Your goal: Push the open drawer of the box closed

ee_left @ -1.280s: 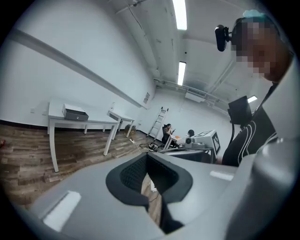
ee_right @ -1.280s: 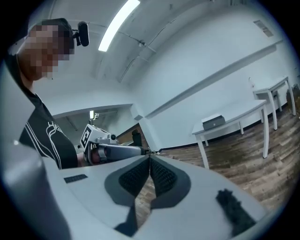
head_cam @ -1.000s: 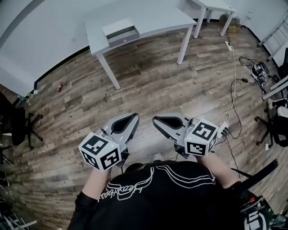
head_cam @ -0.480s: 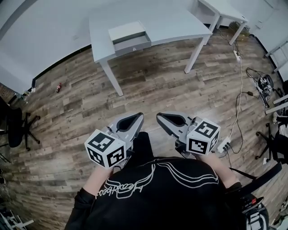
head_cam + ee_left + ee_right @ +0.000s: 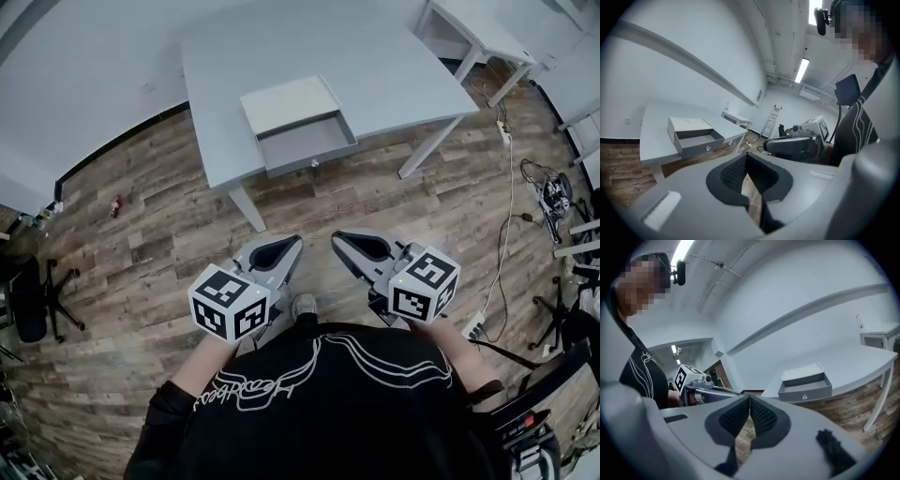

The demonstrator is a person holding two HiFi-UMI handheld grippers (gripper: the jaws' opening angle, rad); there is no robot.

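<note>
Your left gripper (image 5: 284, 247) and right gripper (image 5: 342, 242) sit side by side at your chest, tips forward, each with its jaws pressed together on nothing. The open drawer (image 5: 307, 145) lies straight ahead, well apart, about equally near to both. Its front faces you, and it slides away from you into the box (image 5: 286, 97) on the table (image 5: 403, 66).

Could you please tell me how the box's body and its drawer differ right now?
The box top is pale and flat; the drawer is darker grey and open-topped. The box sits back on the table; the drawer juts toward its front edge, bearing a small knob. Both are rectangular.
</note>
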